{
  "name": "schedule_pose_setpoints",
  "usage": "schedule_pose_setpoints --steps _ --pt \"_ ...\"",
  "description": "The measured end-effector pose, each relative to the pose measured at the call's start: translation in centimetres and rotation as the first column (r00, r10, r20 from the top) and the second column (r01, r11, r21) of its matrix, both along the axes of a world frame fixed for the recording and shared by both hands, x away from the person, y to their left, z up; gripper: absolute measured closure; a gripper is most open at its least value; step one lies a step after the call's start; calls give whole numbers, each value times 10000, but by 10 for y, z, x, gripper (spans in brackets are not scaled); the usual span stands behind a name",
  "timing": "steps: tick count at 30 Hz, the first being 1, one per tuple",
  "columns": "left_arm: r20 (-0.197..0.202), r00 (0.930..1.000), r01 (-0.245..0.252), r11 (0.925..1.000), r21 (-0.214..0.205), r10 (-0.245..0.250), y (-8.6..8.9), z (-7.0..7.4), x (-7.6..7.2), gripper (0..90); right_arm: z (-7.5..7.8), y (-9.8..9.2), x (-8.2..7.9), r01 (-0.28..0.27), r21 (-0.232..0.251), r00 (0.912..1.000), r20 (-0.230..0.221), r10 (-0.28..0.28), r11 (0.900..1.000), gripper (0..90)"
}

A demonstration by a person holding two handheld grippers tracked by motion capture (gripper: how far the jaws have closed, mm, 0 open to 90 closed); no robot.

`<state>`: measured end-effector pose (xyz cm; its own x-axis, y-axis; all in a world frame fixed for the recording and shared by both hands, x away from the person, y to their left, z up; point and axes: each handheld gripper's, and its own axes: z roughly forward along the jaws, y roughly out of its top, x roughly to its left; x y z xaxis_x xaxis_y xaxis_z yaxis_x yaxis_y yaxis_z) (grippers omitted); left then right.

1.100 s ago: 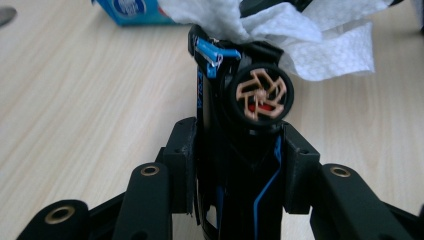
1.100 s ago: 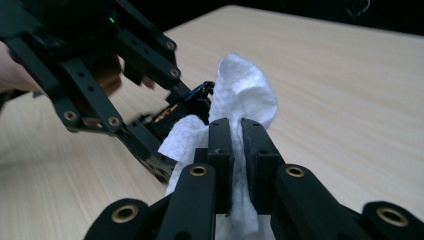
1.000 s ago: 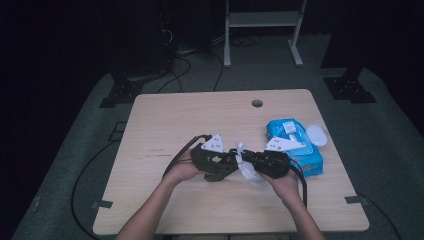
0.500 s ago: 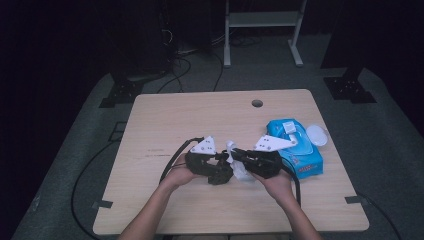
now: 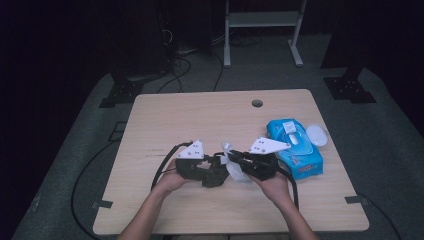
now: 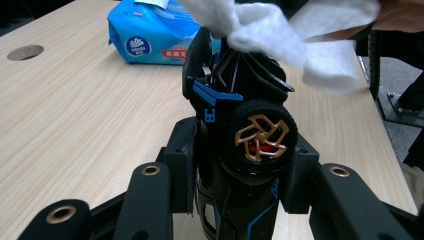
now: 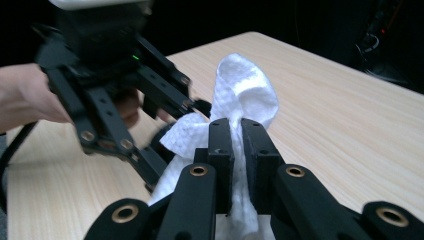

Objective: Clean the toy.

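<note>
My left gripper (image 6: 240, 165) is shut on a black and blue toy car (image 6: 245, 130), whose gold-spoked wheel faces the left gripper view's camera. A crumpled white wipe (image 6: 280, 30) lies over the car's upper end. My right gripper (image 7: 239, 145) is shut on that wipe (image 7: 245, 90), with its jaws nearly together and the cloth bulging above them. From the high view, the left gripper (image 5: 212, 167) and right gripper (image 5: 237, 160) meet tip to tip over the table's near middle, the wipe (image 5: 235, 170) between them.
A blue pack of wet wipes (image 5: 295, 147) lies just right of the right hand, with a small white round thing (image 5: 316, 134) beside it. The wooden table (image 5: 200, 115) has a cable hole (image 5: 257, 103) near its far edge. Cables trail from both grippers.
The left hand has shifted a little to the left and downward with the car. The right hand has stayed almost in place, still on the wipe.
</note>
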<state>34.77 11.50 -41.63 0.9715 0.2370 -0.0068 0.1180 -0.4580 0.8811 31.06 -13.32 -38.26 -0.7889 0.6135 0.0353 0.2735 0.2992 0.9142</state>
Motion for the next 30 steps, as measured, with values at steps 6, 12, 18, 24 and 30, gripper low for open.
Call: schedule_pose_setpoints --steps 6,12,18,24,30 --pt "38 10000 -2 10000 -1 2 0 0 -1 581 -4 -4 1 103 72 9997 -226 -101 9999 831" --pt "31 9999 101 9999 1 -101 1 0 -3 581 4 6 -4 -349 137 9993 105 347 9993 831" --pt "-16 10000 70 10000 -25 -70 2 -1 -2 581 -7 -5 -2 -38 187 9995 -324 44 9998 831" --pt "-3 10000 67 10000 -50 -67 1 -1 -2 581 -2 -1 -5 -292 298 9995 -94 295 9991 831" --pt "12 10000 41 10000 9 -41 1 -1 -2 582 -14 -13 -3 114 250 9989 -467 -103 9996 831"
